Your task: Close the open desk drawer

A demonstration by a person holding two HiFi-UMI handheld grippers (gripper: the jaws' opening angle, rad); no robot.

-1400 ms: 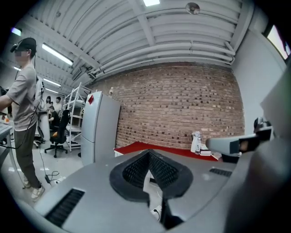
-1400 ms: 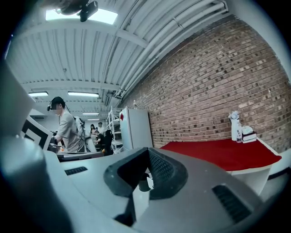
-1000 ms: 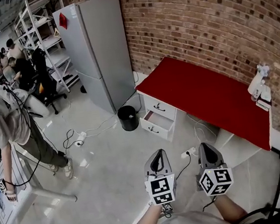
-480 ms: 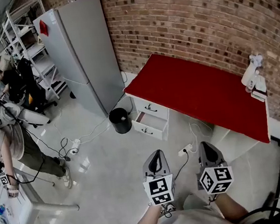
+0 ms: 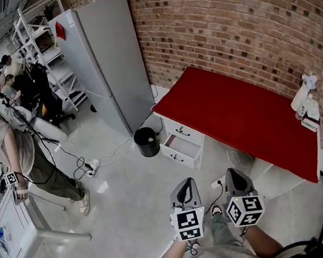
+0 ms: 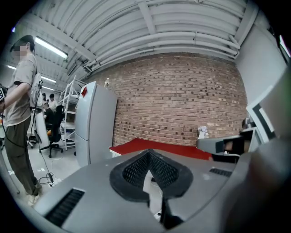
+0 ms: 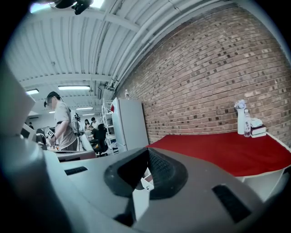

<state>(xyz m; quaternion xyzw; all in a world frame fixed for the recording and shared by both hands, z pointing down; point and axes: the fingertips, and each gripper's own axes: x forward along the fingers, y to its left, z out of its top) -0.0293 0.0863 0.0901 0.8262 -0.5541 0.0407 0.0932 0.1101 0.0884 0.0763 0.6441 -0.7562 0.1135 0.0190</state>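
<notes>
Head view looks down on a desk (image 5: pixel 239 116) with a red top, set against a brick wall (image 5: pixel 236 23). At the desk's near left end sits a white drawer unit. Its upper drawer is flush, while the open drawer (image 5: pixel 182 147) below it juts out toward the floor, its pale inside showing. A black bin (image 5: pixel 147 142) stands just beside that unit, between it and a tall grey fridge (image 5: pixel 112 61).

Both grippers hang side by side low in the picture, over the pale floor (image 5: pixel 131 211) and well apart from the drawer, touching nothing. The left gripper (image 5: pixel 184 186) has its jaws brought together at the tips, and its own view shows only a thin sliver of floor through the dark padded notch, with nothing held between. The right gripper (image 5: pixel 235 175) is the same: jaws together, nothing between them. Each carries its cube of square markers at the rear, nearest the person's forearms.

A white spray bottle (image 5: pixel 305 93) stands at the far right end of the desk top, by the wall. Off to the left a person (image 5: pixel 9 153) in a pale shirt stands at a white table (image 5: pixel 12 243), with cables trailing across the floor nearby. Metal shelving (image 5: pixel 46 46) and several seated people fill the far left corner.
</notes>
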